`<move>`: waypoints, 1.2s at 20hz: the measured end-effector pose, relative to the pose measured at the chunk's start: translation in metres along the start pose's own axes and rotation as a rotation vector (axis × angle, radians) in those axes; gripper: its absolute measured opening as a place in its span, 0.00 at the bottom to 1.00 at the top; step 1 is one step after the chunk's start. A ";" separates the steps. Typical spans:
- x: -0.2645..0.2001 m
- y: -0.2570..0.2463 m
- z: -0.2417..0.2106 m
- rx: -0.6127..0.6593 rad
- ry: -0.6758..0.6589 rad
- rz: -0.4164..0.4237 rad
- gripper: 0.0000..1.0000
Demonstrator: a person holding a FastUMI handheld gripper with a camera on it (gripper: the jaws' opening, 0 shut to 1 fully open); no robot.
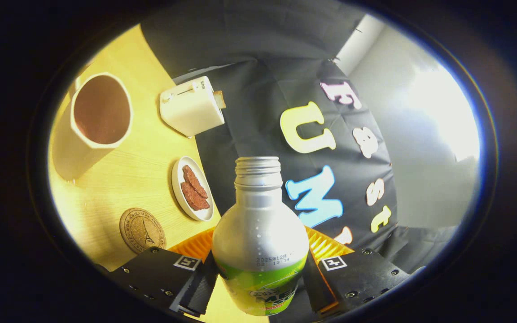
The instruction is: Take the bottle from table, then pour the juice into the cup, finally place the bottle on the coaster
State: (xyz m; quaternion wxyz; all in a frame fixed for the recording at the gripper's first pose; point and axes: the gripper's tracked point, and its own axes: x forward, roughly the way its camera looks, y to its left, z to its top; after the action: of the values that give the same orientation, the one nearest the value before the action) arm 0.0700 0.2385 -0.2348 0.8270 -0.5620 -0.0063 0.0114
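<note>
A silver metal bottle (pixel 259 233) with a green label and an uncapped threaded neck sits between my fingers, and my gripper (pixel 260 282) is shut on its lower body. The view is rolled, so the wooden table (pixel 119 179) runs up one side. A tall white cup (pixel 92 123) with a dark inside stands on the table well beyond the fingers. A round cork coaster (pixel 142 231) lies flat on the table close to one finger, nearer than the cup. The bottle's mouth points away from the cup, toward the cloth wall.
A white toaster (pixel 191 107) with a slice of bread in its slot stands at the table's far edge. A small white plate (pixel 192 188) holding brown pieces lies between coaster and toaster. An orange ribbed thing (pixel 195 244) shows behind the bottle.
</note>
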 end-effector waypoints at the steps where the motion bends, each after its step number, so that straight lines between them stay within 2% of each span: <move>1: 0.000 0.002 -0.003 0.048 0.011 0.016 0.82; 4: 0.000 0.005 -0.009 0.154 0.037 0.062 0.82; 12: 0.002 -0.012 0.000 0.421 0.005 0.049 0.82; 19: 0.009 -0.017 0.009 0.699 -0.004 0.098 0.82; 22: 0.014 -0.012 0.010 0.829 0.000 0.153 0.81; 24: 0.015 -0.009 0.014 0.964 0.001 0.206 0.82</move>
State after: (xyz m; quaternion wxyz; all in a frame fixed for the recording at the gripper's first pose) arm 0.0850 0.2481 -0.2213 0.9875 -0.1131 0.0555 0.0944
